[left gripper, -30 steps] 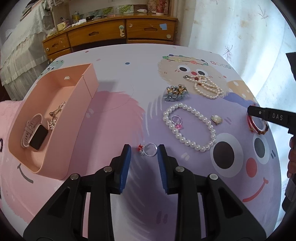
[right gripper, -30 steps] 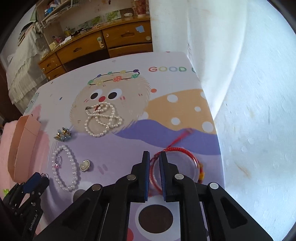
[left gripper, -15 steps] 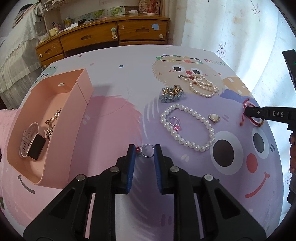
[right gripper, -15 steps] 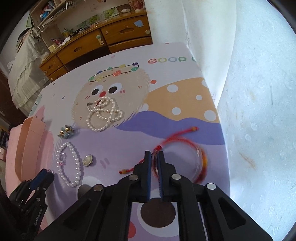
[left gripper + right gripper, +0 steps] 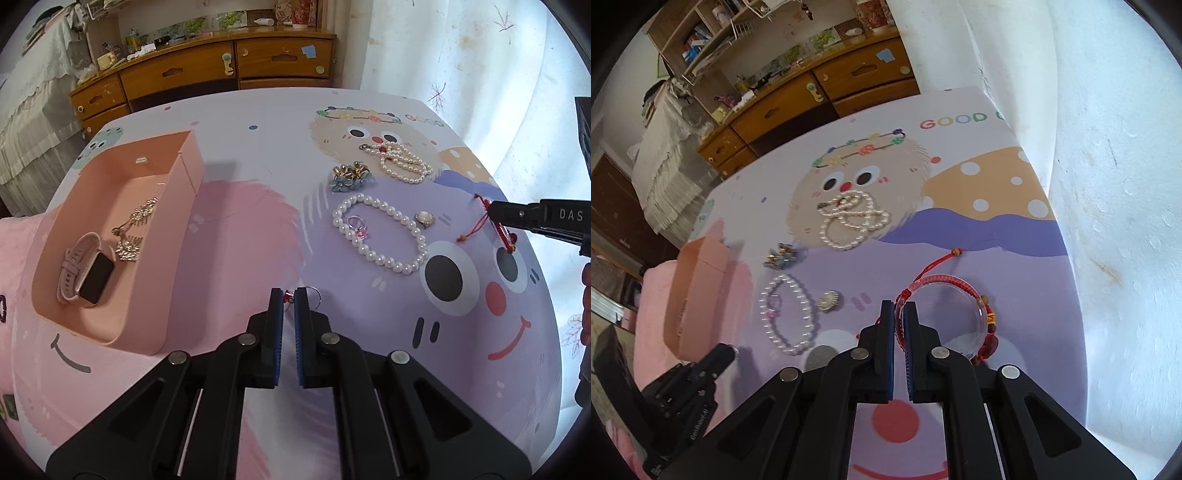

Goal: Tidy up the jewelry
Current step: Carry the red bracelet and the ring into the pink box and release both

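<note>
Left gripper (image 5: 289, 295) pinching ring (image 5: 314, 294) (apparently), right gripper (image 5: 898, 310) clamping red bracelet (image 5: 945, 280) near table edge (image 5: 1067, 266).

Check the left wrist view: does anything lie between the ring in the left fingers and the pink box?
Nothing visible does. The left gripper pinches the ring; only bare mat lies between it and the pink box.

Likely a home bedroom, wooden dresser (image 5: 207, 70), lace-covered bed (image 5: 33, 96), cluttered shelves (image 5: 713, 33)
</note>
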### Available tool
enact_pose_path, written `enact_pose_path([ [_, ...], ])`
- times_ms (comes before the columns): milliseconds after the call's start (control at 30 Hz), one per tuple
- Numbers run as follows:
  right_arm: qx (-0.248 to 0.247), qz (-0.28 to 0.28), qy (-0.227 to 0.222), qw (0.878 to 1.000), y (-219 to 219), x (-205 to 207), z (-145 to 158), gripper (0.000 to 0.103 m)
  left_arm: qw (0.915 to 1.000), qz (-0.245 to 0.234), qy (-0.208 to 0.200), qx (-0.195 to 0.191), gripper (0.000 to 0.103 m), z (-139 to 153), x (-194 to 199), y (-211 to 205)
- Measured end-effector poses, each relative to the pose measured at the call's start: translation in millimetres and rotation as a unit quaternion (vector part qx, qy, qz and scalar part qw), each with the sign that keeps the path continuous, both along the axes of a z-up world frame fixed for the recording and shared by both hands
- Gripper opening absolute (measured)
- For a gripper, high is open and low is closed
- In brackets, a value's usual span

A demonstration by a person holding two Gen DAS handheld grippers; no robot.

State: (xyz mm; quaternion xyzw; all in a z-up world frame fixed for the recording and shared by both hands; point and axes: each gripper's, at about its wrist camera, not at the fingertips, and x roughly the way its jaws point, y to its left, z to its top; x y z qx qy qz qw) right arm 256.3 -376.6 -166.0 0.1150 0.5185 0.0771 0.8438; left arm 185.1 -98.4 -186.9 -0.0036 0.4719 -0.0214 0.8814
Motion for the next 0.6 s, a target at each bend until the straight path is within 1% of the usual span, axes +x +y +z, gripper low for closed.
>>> enact_pose_path([
  [133,0.022,0.009,-0.01,1.0,11.8,-10.4,13.8,0.004,0.9999,-0.007,-0.011,-0.006,0.003,13.7,-12.7,3.5],
  [333,0.082,0.014,-0.03,0.996,34.9,-28.0,40.7,0.004,0.9992,-0.017,-0.025,-0.025,0.003,48.7,-32.3,13.9],
  [500,0.102,0.049,-0.054,0.992,71.9,-41.9,67.8,0.004,0.9985,-0.02,-0.034,-0.039,0.003,83.1,-48.8,32.2],
  [600,0.109,0.068,-0.064,0.99,96.3,-48.7,80.7,0.004,0.9983,-0.019,-0.039,-0.04,0.003,100.9,-56.8,48.2],
])
